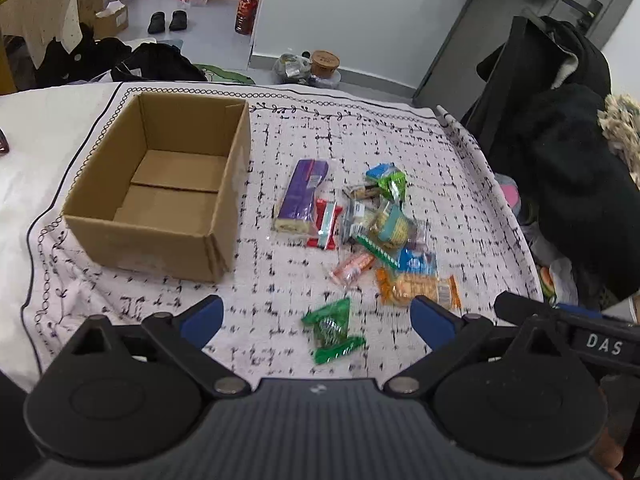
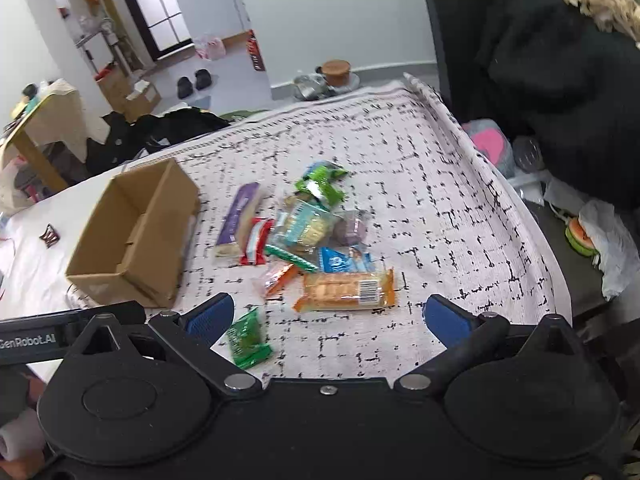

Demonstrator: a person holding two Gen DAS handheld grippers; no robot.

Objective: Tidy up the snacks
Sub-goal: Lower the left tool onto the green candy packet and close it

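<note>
- Left gripper (image 1: 318, 316): fingers (image 1: 202, 316) spread wide, nothing between them but air, hovering over the near edge of the table (image 1: 280, 140).
- Right gripper (image 2: 328, 320): fingers (image 2: 446, 320) likewise released and empty; its dark body shows at the right edge of the left wrist view.
- Green packet (image 1: 332, 330): nearest snack, lying alone on the patterned cloth (image 1: 440, 168) just ahead of the left gripper, long axis running near to far, slightly tilted.
- Orange pack (image 2: 346, 290): flat, long axis running left to right, barcode toward its right end, just beyond the green packet.
- Small orange-pink wrapper (image 1: 352, 266): left of the orange pack, lying diagonally.
- Blue pouch (image 2: 344, 260): just behind the orange pack, touching the pile.
- Pile of mixed snacks (image 1: 380, 220): overlapping in the cloth's middle; some wrappers are too blurred to tell apart.
- Red-and-white bar (image 1: 326, 224): long axis near to far, beside the purple pack.
- Purple pack (image 1: 302, 194): longest item, pointing away, its far end leaning right.
- Box (image 1: 160, 184): open and empty, left of the snacks, long axis near to far.
</note>
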